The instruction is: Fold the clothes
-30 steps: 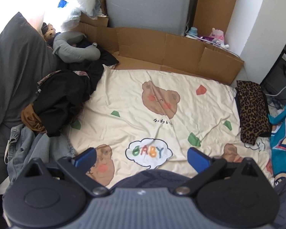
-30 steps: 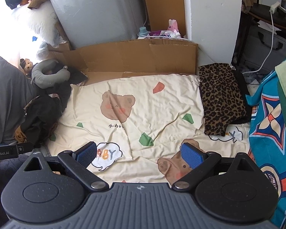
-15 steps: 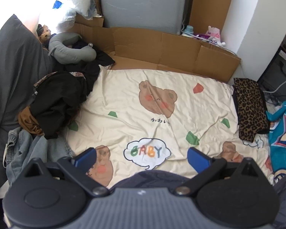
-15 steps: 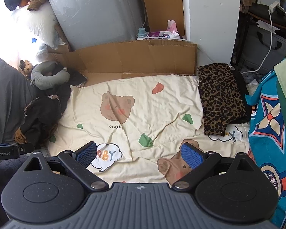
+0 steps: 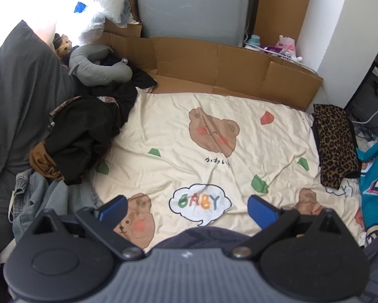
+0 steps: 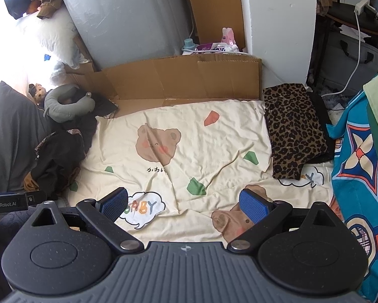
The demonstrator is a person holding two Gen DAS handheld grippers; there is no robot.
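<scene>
We hover over the bed, both grippers spread wide and empty.
Our left gripper and right gripper face 1 folded leopard-print garment; a crumpled dark clothes pile waits left.

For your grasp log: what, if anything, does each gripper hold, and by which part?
Nothing. The left gripper and right gripper are both open and empty above the bedsheet.

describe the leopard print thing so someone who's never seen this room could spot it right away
Start at the cream bear-print sheet spread across the middle. Follow it to its right edge, below the white pillar. The leopard print garment lies flat there, folded into a neat rectangle, the only spotted brown-and-black piece, unlike the crumpled dark clothes pile on the left.
</scene>
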